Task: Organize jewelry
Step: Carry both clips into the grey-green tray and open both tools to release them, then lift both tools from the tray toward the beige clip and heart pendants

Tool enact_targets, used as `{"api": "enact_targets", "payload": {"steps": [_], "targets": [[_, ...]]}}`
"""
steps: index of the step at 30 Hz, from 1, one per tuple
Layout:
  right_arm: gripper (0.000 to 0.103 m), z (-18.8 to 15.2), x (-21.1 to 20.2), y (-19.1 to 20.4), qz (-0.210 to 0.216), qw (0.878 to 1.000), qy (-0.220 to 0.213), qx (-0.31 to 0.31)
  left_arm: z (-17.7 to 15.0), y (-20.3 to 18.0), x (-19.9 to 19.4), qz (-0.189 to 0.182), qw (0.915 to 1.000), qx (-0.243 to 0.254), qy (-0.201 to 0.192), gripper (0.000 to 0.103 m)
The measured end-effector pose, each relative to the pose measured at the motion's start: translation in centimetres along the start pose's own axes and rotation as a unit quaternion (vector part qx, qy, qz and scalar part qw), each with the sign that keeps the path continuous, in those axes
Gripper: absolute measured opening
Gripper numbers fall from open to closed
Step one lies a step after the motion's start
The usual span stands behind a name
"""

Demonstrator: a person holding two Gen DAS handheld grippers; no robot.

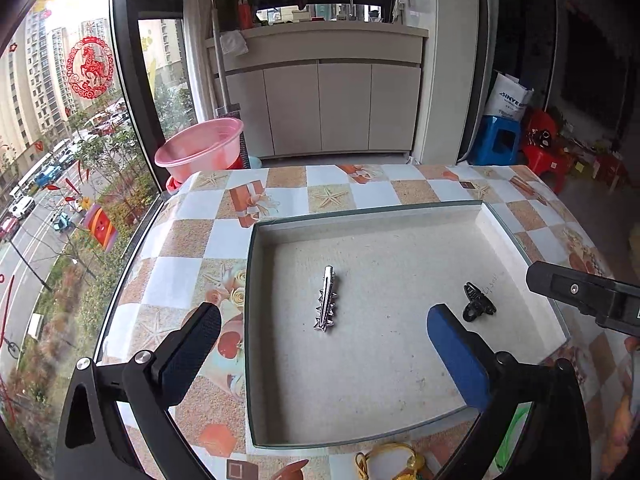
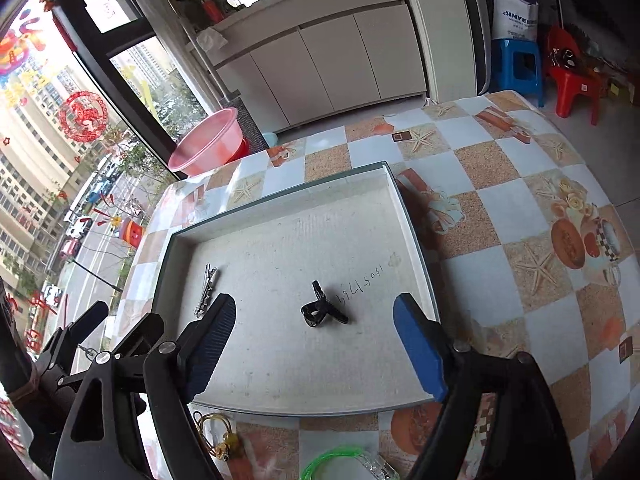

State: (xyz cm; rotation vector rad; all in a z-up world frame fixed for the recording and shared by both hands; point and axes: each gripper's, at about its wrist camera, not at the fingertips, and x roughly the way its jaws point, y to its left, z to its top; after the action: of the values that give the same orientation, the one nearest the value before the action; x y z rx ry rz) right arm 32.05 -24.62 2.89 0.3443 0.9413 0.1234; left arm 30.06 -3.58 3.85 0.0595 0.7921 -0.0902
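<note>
So the tray is a shallow white box lid type thing with a speckled grey-white floor, sitting on the bench (checkered cloth with starfish and gift-box prints). Two pieces are in it. A silver clip, long and thin with spiky star bits along one end, lies straight ahead of the left hand-held gripper, between its fingertips and a bit beyond. A black claw clip, small and glossy, lies just ahead of the right hand-held gripper, roughly centred between its fingers.

Both hand-held grippers are spread wide apart and holding nothing. Each has one black textured pad and one blue pad.

Behind the fingers, on the near edge of the bench outside the tray, there's a gold bracelet and a green bangle.

Writing: some handwritten digits on the tray floor right beside the claw clip (can't read them properly), and a white bag past the bench says "SINYE" something.
</note>
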Motion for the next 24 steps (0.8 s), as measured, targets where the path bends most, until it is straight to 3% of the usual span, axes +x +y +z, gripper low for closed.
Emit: {"api": "enact_targets", "payload": {"steps": [2, 13, 24], "targets": [[0.103, -0.7, -1.2, 0.4, -0.002, 1.0, -0.01, -0.014, -0.7, 0.2, -1.1, -0.013, 0.9999, 0.0, 0.002, 0.103], [0.103, -5.8, -7.5, 1.4, -0.002, 0.998, -0.044, -0.048, -7.0, 1.3, -6.5, -0.017, 0.9998, -0.002, 0.01, 0.103], [0.103, -11.4, -10.5, 0.2, -0.001, 0.999, -0.015, -0.039, -13.8, 1.7, -8.7, -0.025, 0.9985, 0.016, 0.045, 0.103]]}}
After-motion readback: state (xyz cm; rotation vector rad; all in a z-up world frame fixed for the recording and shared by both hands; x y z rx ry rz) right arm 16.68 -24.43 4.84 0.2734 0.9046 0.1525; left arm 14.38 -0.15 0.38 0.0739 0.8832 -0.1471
